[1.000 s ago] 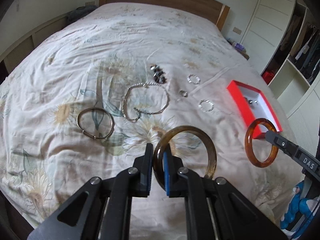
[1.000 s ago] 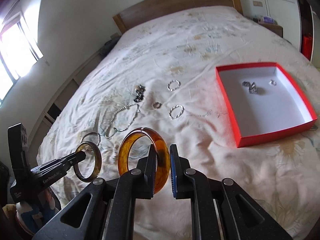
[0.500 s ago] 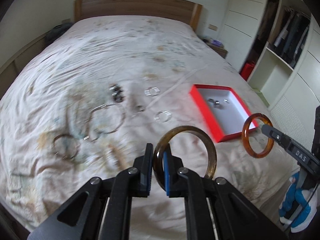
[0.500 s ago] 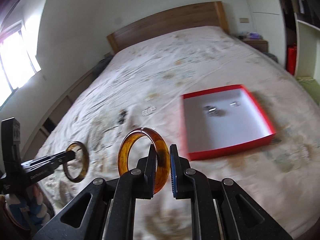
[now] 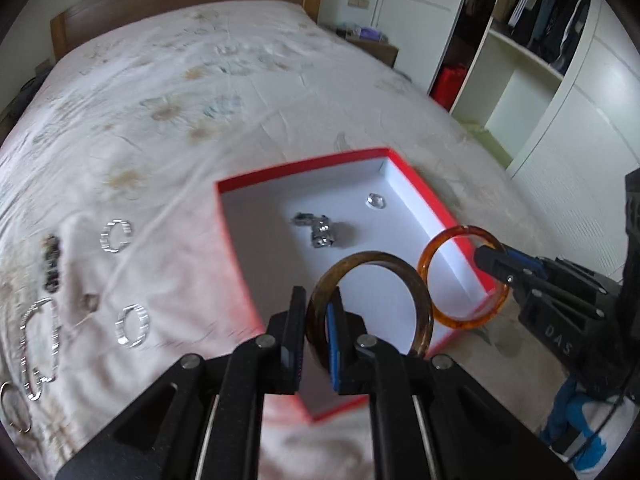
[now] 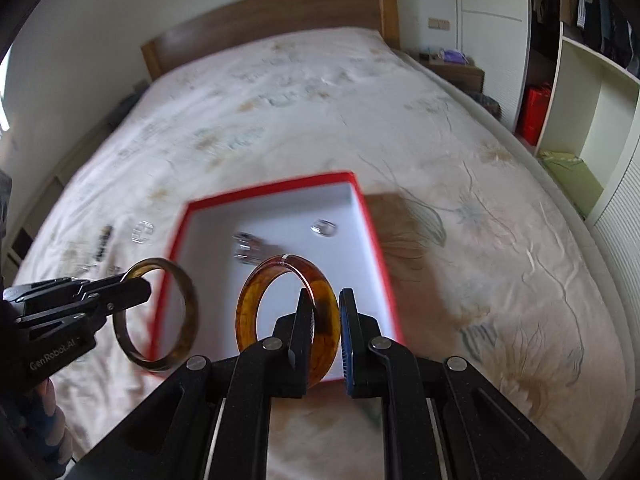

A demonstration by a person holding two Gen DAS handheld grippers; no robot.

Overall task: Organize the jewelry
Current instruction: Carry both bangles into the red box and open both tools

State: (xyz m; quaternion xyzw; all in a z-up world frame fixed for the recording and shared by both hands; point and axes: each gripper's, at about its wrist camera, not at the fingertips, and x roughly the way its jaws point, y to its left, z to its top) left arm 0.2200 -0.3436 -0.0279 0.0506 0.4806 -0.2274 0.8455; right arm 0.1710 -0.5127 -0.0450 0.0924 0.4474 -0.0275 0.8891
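Jaws clamped on bangles; left gripper (image 6: 132, 292) reads "GenRobot.AI", right gripper (image 5: 490, 260) "DAS".

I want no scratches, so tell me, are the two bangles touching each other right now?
Apart. The right wrist view shows it: the brown bangle in the left gripper hangs left of the amber bangle, with box floor and red rim between them.

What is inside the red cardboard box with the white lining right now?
The red box holds a cluster of small silver pieces and one separate silver ring. The two held bangles cover part of its near floor, so that area cannot be checked.
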